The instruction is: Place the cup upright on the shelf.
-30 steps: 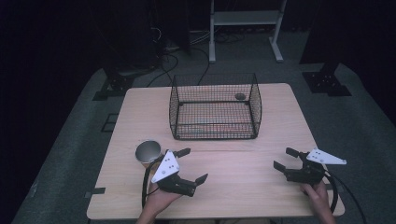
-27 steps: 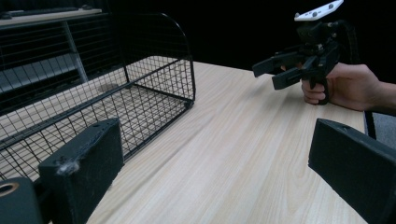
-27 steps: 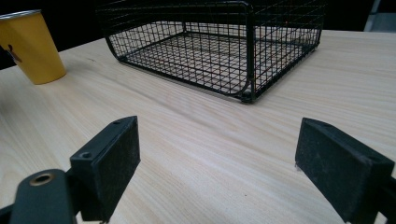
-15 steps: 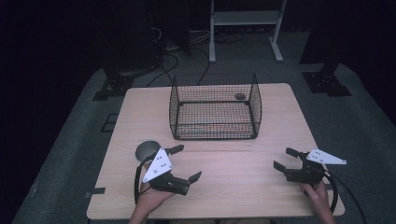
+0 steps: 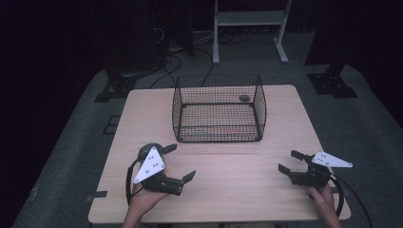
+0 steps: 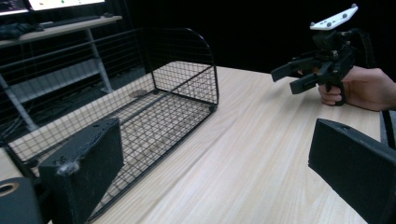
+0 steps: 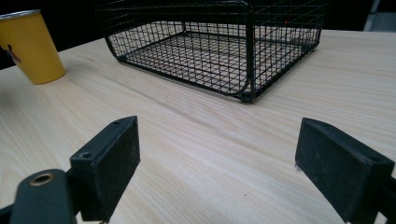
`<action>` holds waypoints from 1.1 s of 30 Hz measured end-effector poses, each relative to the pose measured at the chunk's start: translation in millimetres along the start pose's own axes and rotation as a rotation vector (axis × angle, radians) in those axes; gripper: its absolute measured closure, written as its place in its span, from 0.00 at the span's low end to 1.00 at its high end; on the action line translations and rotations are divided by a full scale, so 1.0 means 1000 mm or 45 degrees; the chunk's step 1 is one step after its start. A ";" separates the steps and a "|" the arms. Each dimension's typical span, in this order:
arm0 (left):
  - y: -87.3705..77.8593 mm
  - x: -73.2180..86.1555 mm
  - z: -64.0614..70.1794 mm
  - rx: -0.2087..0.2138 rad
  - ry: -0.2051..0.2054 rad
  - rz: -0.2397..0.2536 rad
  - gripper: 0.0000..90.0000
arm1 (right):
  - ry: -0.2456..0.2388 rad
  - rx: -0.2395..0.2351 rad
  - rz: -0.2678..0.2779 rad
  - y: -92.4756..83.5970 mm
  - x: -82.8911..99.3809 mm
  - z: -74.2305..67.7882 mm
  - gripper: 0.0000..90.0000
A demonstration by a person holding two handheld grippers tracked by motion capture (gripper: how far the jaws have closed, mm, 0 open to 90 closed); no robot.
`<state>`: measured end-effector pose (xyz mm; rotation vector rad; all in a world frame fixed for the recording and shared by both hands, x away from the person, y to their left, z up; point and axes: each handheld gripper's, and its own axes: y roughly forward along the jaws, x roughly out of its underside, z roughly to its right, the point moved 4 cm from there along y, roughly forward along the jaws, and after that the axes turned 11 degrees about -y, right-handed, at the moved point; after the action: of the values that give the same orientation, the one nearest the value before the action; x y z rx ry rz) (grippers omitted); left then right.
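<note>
so far nothing has been picked up, and it looks like the job has not really started. the left tongs (image 5: 179, 163) are wide apart and hold nothing; they sit low over the table (image 5: 237, 199) just beside the cup (image 7: 29, 46). the cup is yellow and stands upright near the left edge of the table, in front of the basket (image 5: 217, 110) and off to its left. in the high view the cup is mostly hidden under the white plate of the left tongs, so i cannot tell if the tongs touch it. the right tongs (image 5: 291, 162) are wide apart too and hold nothing, and they rest near the right front corner, well apart from the cup. my guess is the cup is what the left tongs are going for, so grabbing it, lifting it and setting it somewhere are all left to do, maybe into the basket. the basket is black wire, open on top, and stands in the middle at the back of the table. a small dark round thing (image 5: 244, 98) lies by its far right corner. the wood between the tongs and the basket is bare, so nothing blocks the way there. the basket walls are tall, so a cup would have to go up and over the rim.
</note>
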<state>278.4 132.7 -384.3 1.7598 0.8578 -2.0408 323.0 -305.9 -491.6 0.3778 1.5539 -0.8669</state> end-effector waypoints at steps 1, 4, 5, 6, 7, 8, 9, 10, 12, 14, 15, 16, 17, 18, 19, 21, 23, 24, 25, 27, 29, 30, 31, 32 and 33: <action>-0.002 -0.001 -0.001 -0.007 0.003 0.003 0.03 | -0.002 0.000 -0.001 0.000 0.000 0.000 0.14; -0.008 -0.003 -0.005 -0.030 0.011 0.004 0.03 | -0.011 -0.001 -0.003 0.000 0.000 -0.001 0.14; -0.011 -0.005 -0.007 -0.039 0.012 0.004 0.03 | -0.010 -0.001 -0.004 0.000 0.000 -0.001 0.14; -0.013 -0.005 -0.009 -0.047 0.010 0.009 0.03 | -0.007 0.000 -0.003 0.000 0.000 0.000 0.14; -0.016 -0.006 -0.011 -0.058 0.007 0.014 0.03 | -0.005 0.000 -0.003 0.000 0.000 0.000 0.14; -0.017 -0.006 -0.013 -0.065 0.008 0.014 0.03 | -0.001 -0.001 -0.002 0.000 0.000 0.000 0.14; -0.019 -0.006 -0.015 -0.082 0.010 0.011 0.03 | 0.000 -0.001 -0.002 0.000 0.000 0.000 0.14; -0.021 -0.006 -0.017 -0.101 0.011 0.013 0.02 | 0.000 -0.001 -0.002 0.000 0.000 0.000 0.14; -0.024 -0.005 -0.021 -0.119 0.011 0.007 0.02 | -0.005 0.001 -0.004 0.000 0.000 0.000 0.14; -0.027 -0.004 -0.025 -0.137 0.011 0.006 0.02 | -0.005 0.002 -0.004 0.000 0.000 0.000 0.14; -0.030 -0.002 -0.029 -0.150 0.007 0.002 0.02 | -0.004 0.003 -0.003 0.000 0.000 0.000 0.14; -0.030 -0.002 -0.029 -0.150 0.007 0.002 0.02 | -0.004 0.003 -0.003 0.000 0.000 0.000 0.14; -0.033 -0.001 -0.033 -0.166 0.007 -0.004 0.02 | -0.006 0.003 -0.003 0.000 0.000 0.000 0.14; -0.033 -0.001 -0.033 -0.166 0.007 -0.004 0.02 | -0.007 0.003 -0.003 0.000 0.000 0.000 0.14; -0.034 -0.001 -0.035 -0.173 0.002 0.000 0.02 | -0.007 0.002 -0.004 0.000 0.000 0.000 0.14; -0.037 0.001 -0.039 -0.191 0.003 -0.009 0.02 | -0.006 0.002 -0.003 0.000 0.000 0.000 0.14; -0.040 0.003 -0.044 -0.197 -0.011 -0.006 0.02 | -0.006 0.002 -0.003 0.000 0.000 0.000 0.14; -0.041 0.004 -0.046 -0.202 -0.011 -0.010 0.02 | -0.007 0.001 -0.003 0.000 0.000 0.000 0.14; -0.042 0.006 -0.049 -0.209 -0.014 -0.011 0.02 | -0.007 0.002 -0.004 0.000 0.000 -0.001 0.14; -0.044 0.009 -0.052 -0.216 -0.016 -0.016 0.02 | -0.009 0.001 -0.005 0.000 0.000 -0.001 0.14; -0.046 0.012 -0.056 -0.224 -0.017 -0.024 0.02 | -0.012 0.002 -0.005 0.000 0.000 -0.001 0.14; -0.046 0.014 -0.058 -0.226 -0.018 -0.030 0.02 | -0.012 0.001 -0.005 0.000 0.000 -0.001 0.14; -0.047 0.016 -0.060 -0.230 -0.024 -0.037 0.02 | -0.013 0.001 -0.005 0.000 0.000 -0.001 0.14; -0.047 0.018 -0.063 -0.239 -0.028 -0.046 0.01 | -0.013 0.001 -0.005 0.000 0.000 -0.001 0.14; -0.047 0.021 -0.065 -0.241 -0.033 -0.055 0.00 | -0.014 0.001 -0.005 0.000 0.000 -0.001 0.14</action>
<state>297.4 211.8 -397.7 1.6233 1.0523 -1.9334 322.6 -305.1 -491.7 0.3702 1.5449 -0.8715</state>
